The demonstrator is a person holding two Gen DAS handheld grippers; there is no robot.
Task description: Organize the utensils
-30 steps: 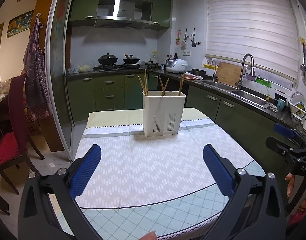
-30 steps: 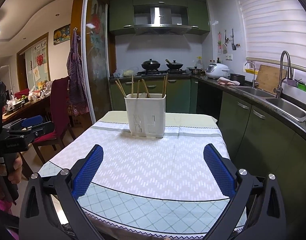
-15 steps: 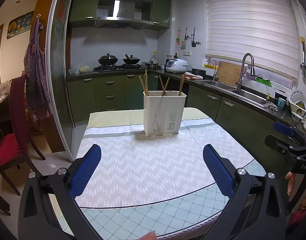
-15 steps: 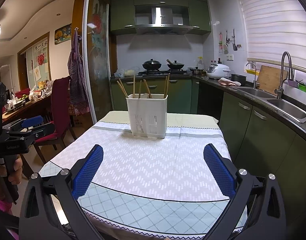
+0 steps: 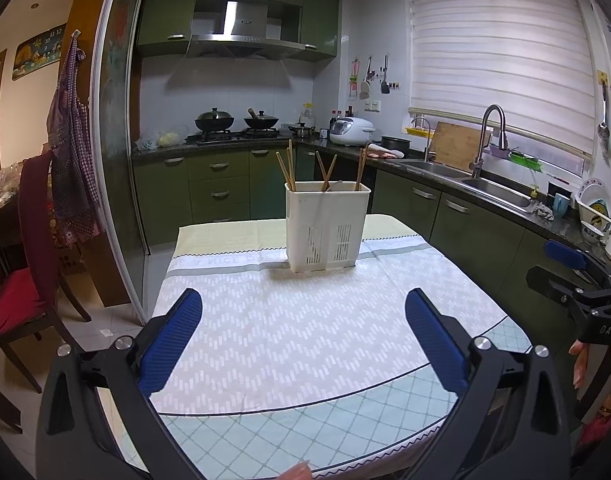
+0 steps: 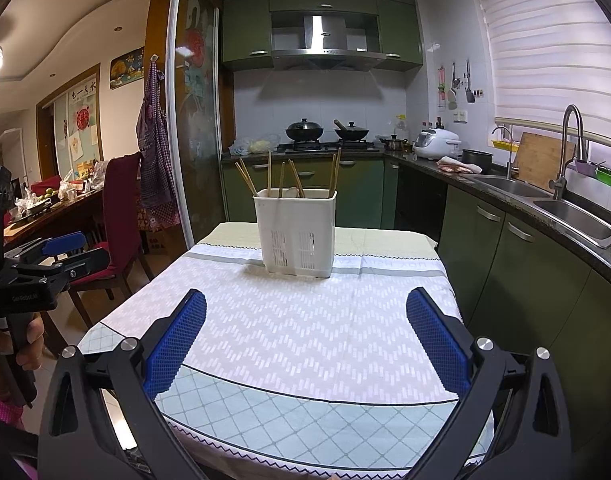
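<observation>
A white slotted utensil holder (image 5: 325, 226) stands upright on the far part of the table, also in the right wrist view (image 6: 295, 232). Several wooden chopsticks (image 5: 289, 166) (image 6: 333, 174) stick up out of it, and a pale spoon end (image 6: 292, 191) shows at its rim. My left gripper (image 5: 303, 312) is open and empty over the near half of the table. My right gripper (image 6: 305, 312) is open and empty, also well short of the holder. Each gripper shows at the edge of the other's view, the right one (image 5: 573, 276) and the left one (image 6: 53, 260).
The table carries a white patterned cloth (image 5: 297, 320) over a blue checked cover (image 6: 305, 412). A red-cushioned chair (image 5: 21, 276) stands at the left. Green cabinets, a stove with two woks (image 6: 325, 130) and a sink (image 5: 497, 192) line the back and right.
Both grippers have drifted very slightly, so the holder sits a touch further right in each view. Nothing was grasped or released.
</observation>
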